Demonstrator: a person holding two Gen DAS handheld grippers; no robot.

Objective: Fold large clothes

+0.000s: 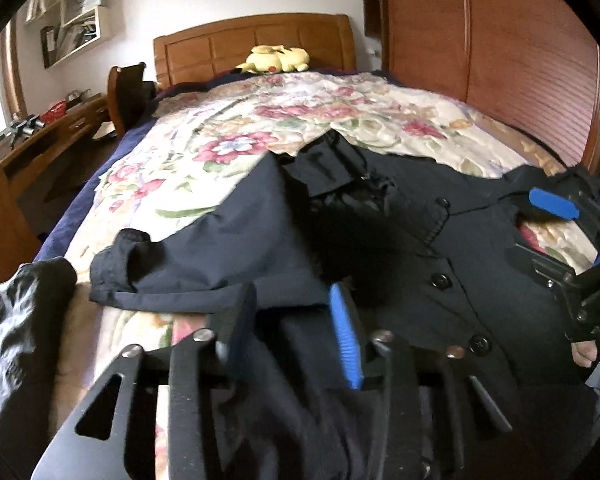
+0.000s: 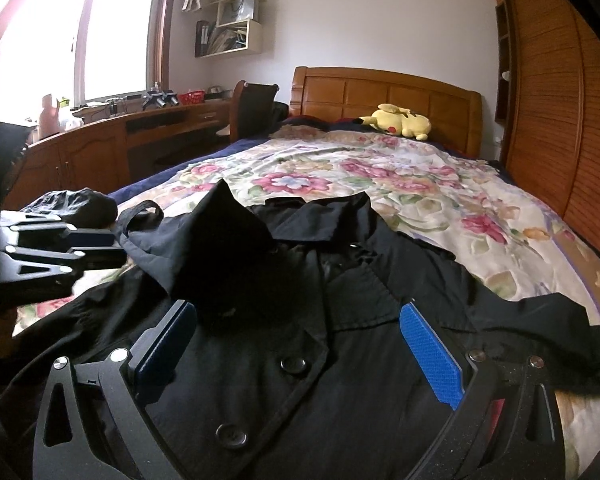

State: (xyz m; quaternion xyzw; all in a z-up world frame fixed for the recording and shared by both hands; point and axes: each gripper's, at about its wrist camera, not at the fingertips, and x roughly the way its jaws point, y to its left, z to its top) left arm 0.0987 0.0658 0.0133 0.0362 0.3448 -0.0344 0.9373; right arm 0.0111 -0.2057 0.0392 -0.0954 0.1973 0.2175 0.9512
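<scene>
A large black buttoned coat (image 1: pixel 412 248) lies spread on the floral bedspread (image 1: pixel 260 128), collar toward the headboard; it also fills the right wrist view (image 2: pixel 308 320). Its left sleeve (image 1: pixel 172 264) is folded across the body. My left gripper (image 1: pixel 296 312) hovers over the coat's left side with its jaws apart and nothing between them; it shows at the left of the right wrist view (image 2: pixel 100 248). My right gripper (image 2: pixel 296 344) is open above the coat's front buttons and empty. In the left wrist view it (image 1: pixel 548 224) sits over the coat's right edge.
A crumpled black garment (image 1: pixel 24 332) lies at the bed's left edge (image 2: pixel 76 204). A yellow plush toy (image 2: pixel 400 120) rests by the wooden headboard (image 2: pixel 380 92). A desk (image 2: pixel 100 140) and chair (image 2: pixel 256 108) stand left; a wooden wardrobe (image 2: pixel 548 120) stands right.
</scene>
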